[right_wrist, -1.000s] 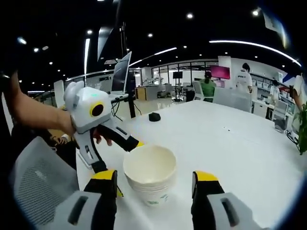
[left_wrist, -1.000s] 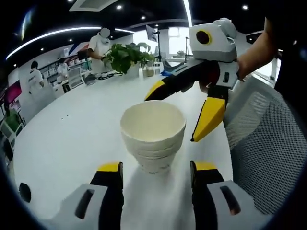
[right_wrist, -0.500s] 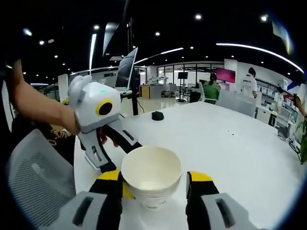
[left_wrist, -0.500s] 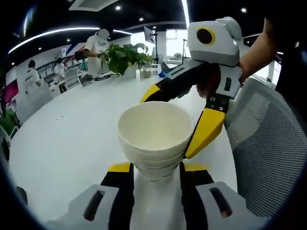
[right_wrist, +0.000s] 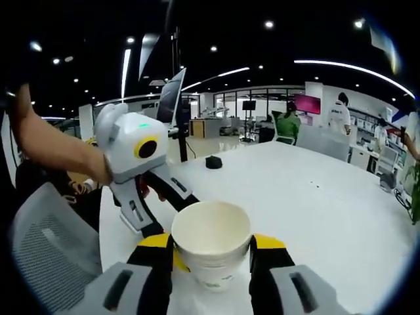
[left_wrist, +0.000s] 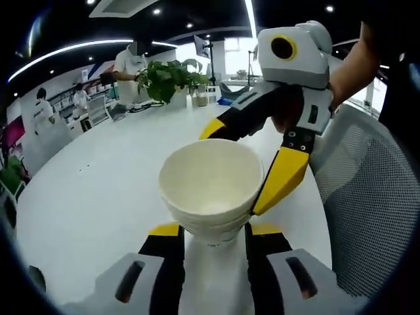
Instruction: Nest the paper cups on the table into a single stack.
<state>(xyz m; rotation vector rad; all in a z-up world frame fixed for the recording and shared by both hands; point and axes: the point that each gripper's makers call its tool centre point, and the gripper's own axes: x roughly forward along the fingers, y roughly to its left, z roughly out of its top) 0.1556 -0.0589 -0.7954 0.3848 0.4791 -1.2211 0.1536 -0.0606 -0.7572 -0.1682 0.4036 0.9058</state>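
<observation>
Both your grippers are closed on the stack from opposite sides; the left gripper pinches its base, the right gripper its lower wall, steadying the nested cups just over the counter.

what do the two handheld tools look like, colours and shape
Both match: the left tool and right tool have grey bodies with dark slots, black jaws and yellow tips. Each carries a white rounded housing with a yellow ring around a dark centre; the left one's also shows a small green light. No sleeves visible.
</observation>
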